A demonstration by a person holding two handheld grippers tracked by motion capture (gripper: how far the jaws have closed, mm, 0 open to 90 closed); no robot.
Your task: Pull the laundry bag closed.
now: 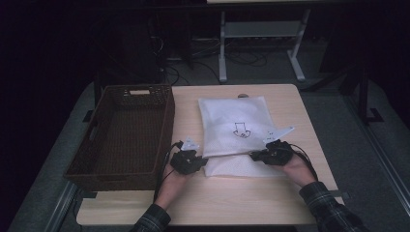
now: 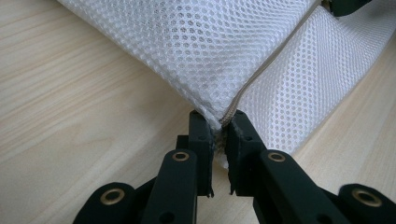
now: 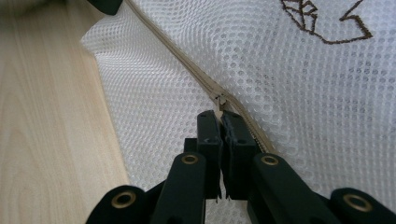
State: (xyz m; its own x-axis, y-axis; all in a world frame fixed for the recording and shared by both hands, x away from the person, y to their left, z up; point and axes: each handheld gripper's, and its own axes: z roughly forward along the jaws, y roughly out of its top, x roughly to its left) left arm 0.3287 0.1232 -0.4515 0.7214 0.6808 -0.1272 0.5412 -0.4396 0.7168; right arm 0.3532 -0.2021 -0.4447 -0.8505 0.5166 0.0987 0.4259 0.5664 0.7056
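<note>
Right gripper view: right gripper [image 3: 221, 122] is clamping the zipper pull [image 3: 220, 100] mid-frame while left gripper [image 2: 219, 128] is pinching the mesh bag [image 2: 205, 51] corner, so pulling should track the zipper line steadily.

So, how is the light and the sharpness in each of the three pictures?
High view: dim, the room behind nearly black, only the table and the mesh bag lit. Left gripper view: bright, even light; mesh sharp near the left gripper, the jaw arms at the bottom soft. Right gripper view: bright; the zipper pull sharp, the wood at far left blurred.
</note>
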